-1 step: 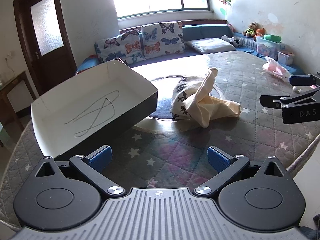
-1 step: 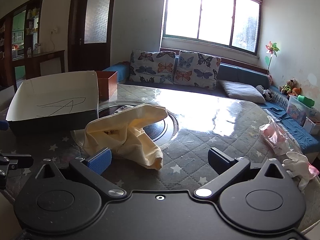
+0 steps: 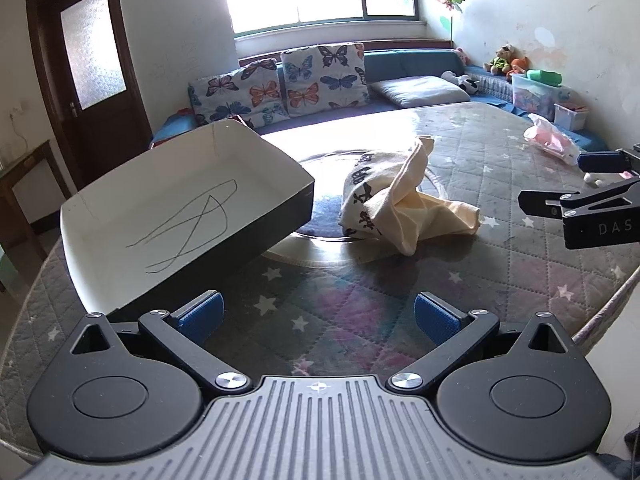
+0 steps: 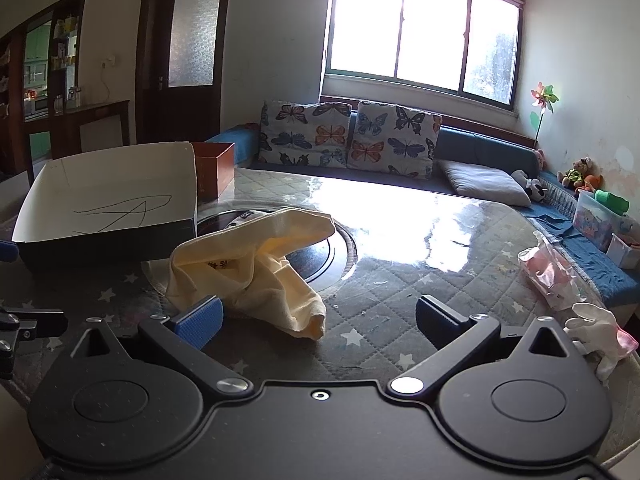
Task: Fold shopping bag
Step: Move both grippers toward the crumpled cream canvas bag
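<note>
I'm in a home living room: a blue sofa (image 4: 480, 148) with butterfly cushions (image 4: 394, 136) under the window (image 4: 424, 28) at upper centre, soft toys (image 4: 576, 174) at right, wooden door (image 4: 186, 52) upper left.

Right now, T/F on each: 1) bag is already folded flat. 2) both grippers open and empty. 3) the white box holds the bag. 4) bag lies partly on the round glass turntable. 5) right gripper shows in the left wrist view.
1) False. The shopping bag lies crumpled in a heap, not folded.
2) True. The left gripper and right gripper both stand wide open with nothing between their pads.
3) False. The white box shows only a pen scribble inside; the bag lies beside it on the table.
4) True. It rests partly over the turntable.
5) True. It shows at that view's right edge.
</note>
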The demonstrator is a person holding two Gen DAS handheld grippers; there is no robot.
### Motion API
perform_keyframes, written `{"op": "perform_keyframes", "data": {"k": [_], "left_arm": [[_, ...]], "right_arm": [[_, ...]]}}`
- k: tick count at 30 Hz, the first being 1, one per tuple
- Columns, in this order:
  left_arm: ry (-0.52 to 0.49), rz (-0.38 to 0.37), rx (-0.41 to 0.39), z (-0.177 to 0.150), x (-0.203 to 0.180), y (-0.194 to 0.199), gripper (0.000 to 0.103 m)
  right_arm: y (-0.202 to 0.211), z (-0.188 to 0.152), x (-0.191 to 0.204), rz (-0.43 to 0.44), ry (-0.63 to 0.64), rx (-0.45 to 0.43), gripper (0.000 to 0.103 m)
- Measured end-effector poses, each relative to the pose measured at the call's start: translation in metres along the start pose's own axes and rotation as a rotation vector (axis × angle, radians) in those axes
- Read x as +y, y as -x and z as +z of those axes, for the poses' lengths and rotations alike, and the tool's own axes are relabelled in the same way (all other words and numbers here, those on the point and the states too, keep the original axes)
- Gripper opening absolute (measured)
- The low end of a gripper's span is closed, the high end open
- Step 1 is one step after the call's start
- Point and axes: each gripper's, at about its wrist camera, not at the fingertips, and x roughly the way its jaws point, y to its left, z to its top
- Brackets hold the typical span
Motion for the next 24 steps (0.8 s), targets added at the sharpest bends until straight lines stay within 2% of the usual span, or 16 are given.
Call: {"op": "perform_keyframes", "data": {"k": [4, 16, 24], "left_arm": [[-0.009, 0.005, 0.003, 0.000, -0.012, 0.000, 0.103], [0.007, -0.011, -0.001, 0.002, -0.013, 0.001, 0.103], [-0.022, -0.007, -0.006, 0.003, -0.023, 0.003, 0.103]], "right_arm": [[-0.001, -0.002, 0.000, 0.000, -0.006, -0.001, 0.103], [0.005, -0.004, 0.000, 0.001, -0.004, 0.015, 0.103], [0.009, -0.007, 0.000, 0.006, -0.003, 0.006, 0.103]]}}
